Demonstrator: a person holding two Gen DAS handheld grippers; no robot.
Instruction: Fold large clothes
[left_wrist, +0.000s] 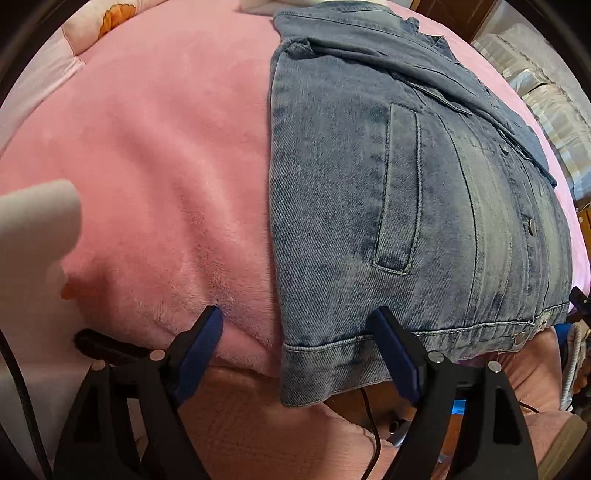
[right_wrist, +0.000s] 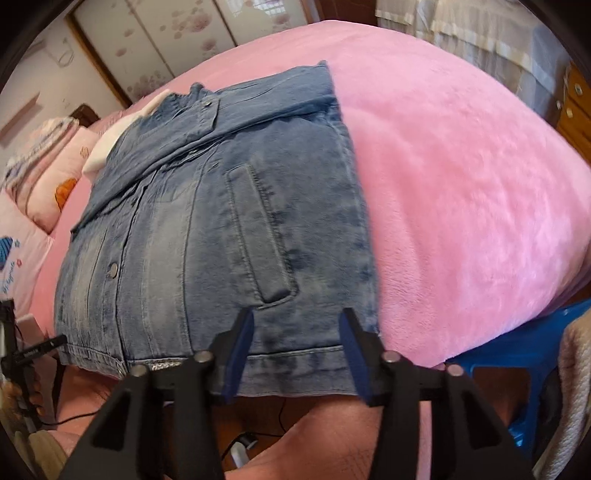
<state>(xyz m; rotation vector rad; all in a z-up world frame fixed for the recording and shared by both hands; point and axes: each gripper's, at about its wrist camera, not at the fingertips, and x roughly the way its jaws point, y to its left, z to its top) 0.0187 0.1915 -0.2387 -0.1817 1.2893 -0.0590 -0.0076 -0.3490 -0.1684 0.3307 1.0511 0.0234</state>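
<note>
A blue denim jacket (left_wrist: 406, 192) lies on the pink bed cover (left_wrist: 166, 177), sleeves folded in across its front, its hem hanging over the near bed edge. My left gripper (left_wrist: 299, 325) is open, its jaws wide apart just above the hem's left corner, holding nothing. The jacket also shows in the right wrist view (right_wrist: 221, 229). My right gripper (right_wrist: 297, 325) is open over the hem near its right corner, empty. The other gripper's tip (right_wrist: 37, 349) shows at the far left of that view.
Pillows (right_wrist: 55, 177) and a white cloth (right_wrist: 107, 144) lie at the head of the bed. A blue plastic stool (right_wrist: 524, 354) stands at the right. A wardrobe (right_wrist: 166, 40), a wooden dresser (right_wrist: 576, 110) and floor cables (left_wrist: 369, 413) surround the bed.
</note>
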